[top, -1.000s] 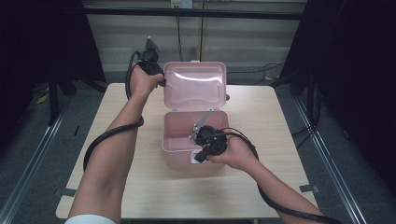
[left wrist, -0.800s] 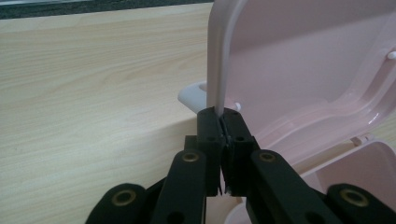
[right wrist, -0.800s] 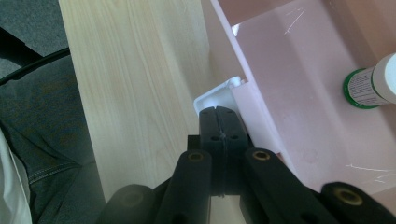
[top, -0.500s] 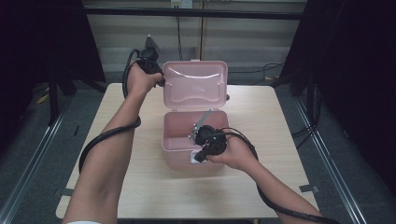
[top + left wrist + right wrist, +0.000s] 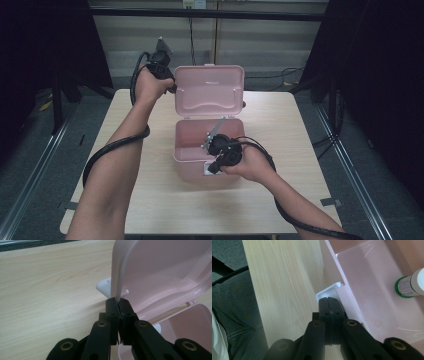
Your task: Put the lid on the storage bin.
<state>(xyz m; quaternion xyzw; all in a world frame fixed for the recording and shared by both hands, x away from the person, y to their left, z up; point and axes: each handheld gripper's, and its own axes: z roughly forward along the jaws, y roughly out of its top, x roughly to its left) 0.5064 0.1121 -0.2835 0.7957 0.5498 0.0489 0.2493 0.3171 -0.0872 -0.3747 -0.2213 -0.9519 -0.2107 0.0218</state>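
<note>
A: When I compare the high view with a second ago, nothing has moved: the lid (image 5: 209, 92) stands up and the box (image 5: 200, 160) sits mid-table.

B: Left gripper view: the left gripper (image 5: 117, 305) is clamped on the lid edge. Right gripper view: the right gripper (image 5: 330, 302) is closed, tips against the white latch (image 5: 329, 291). So the box is only held open.
</note>
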